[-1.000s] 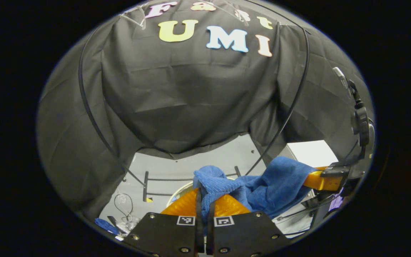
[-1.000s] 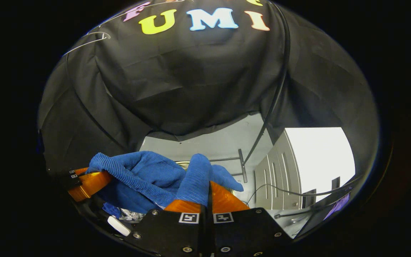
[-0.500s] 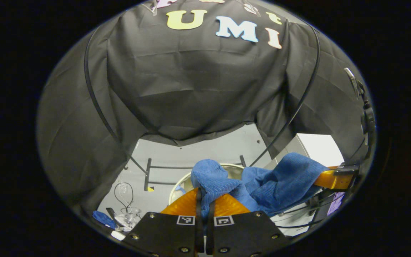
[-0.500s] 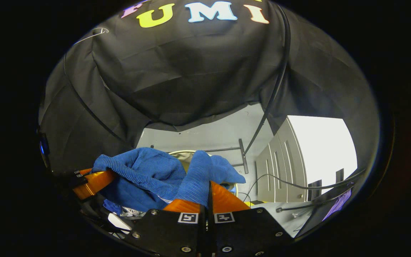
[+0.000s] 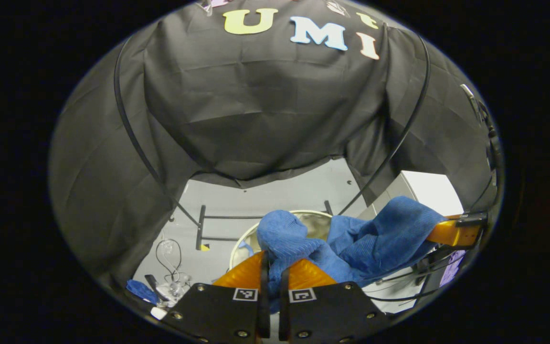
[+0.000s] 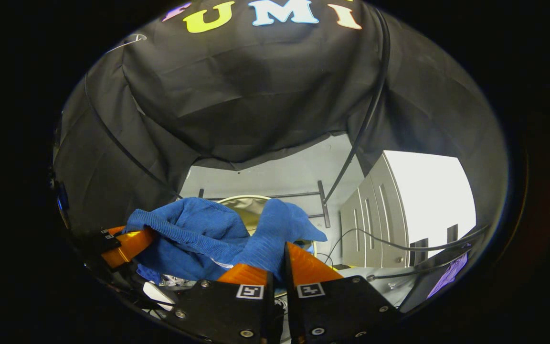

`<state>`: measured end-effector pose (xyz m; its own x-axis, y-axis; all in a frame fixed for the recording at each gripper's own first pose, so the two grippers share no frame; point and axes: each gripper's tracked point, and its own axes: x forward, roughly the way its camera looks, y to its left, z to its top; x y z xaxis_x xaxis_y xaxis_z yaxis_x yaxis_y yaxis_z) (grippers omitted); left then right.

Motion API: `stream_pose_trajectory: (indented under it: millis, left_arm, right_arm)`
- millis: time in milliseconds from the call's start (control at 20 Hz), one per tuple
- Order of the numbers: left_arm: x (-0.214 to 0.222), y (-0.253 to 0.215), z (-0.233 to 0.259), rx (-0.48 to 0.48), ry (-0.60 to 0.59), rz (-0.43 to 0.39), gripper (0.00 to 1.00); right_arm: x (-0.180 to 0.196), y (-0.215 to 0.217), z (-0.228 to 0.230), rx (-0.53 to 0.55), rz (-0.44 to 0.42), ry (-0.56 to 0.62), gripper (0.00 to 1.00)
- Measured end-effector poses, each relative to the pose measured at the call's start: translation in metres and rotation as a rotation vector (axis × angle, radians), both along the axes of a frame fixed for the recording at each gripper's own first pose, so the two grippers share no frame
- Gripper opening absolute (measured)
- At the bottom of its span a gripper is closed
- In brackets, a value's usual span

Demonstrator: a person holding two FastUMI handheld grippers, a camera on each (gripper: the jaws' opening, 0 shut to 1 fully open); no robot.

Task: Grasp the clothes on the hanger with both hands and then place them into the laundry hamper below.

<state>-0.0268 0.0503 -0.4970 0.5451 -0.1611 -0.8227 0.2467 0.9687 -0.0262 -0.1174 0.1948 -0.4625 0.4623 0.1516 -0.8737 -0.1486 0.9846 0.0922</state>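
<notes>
Clothes, blue ribbed knit, look soft and light, sagging between both pinches. Left hand-held gripper and right hand-held gripper each clamp a bunched edge above the hamper; those corner holds seem right.

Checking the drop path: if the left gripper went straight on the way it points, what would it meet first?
Past the blue garment pinched in the left gripper, probably the laundry hamper, its round rim just beyond; depth is unclear.

A black metal floor frame stands on the pale grey floor beneath the draped black cloth wall; white panelled cabinet doors stand right, with tangled clear cables lying left
</notes>
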Motion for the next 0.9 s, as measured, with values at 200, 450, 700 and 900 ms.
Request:
stream_pose_trajectory:
  millis: [200,450,700,900]
  left_arm:
    - [-0.016,0.010,0.003,-0.004,0.011,0.001,0.31]
    - [-0.018,0.024,0.023,0.011,-0.020,0.002,0.96]
    - [-0.011,0.035,0.057,0.023,-0.087,0.003,0.96]
    - [-0.001,0.033,0.095,0.026,-0.182,-0.017,0.96]
  right_arm:
    - [0.004,0.015,0.021,0.054,0.020,-0.035,0.58]
    - [0.009,0.008,0.045,0.014,0.022,-0.096,0.95]
    - [0.012,-0.024,0.080,-0.005,-0.038,-0.154,0.95]
    - [0.010,-0.066,0.117,-0.030,-0.120,-0.221,0.95]
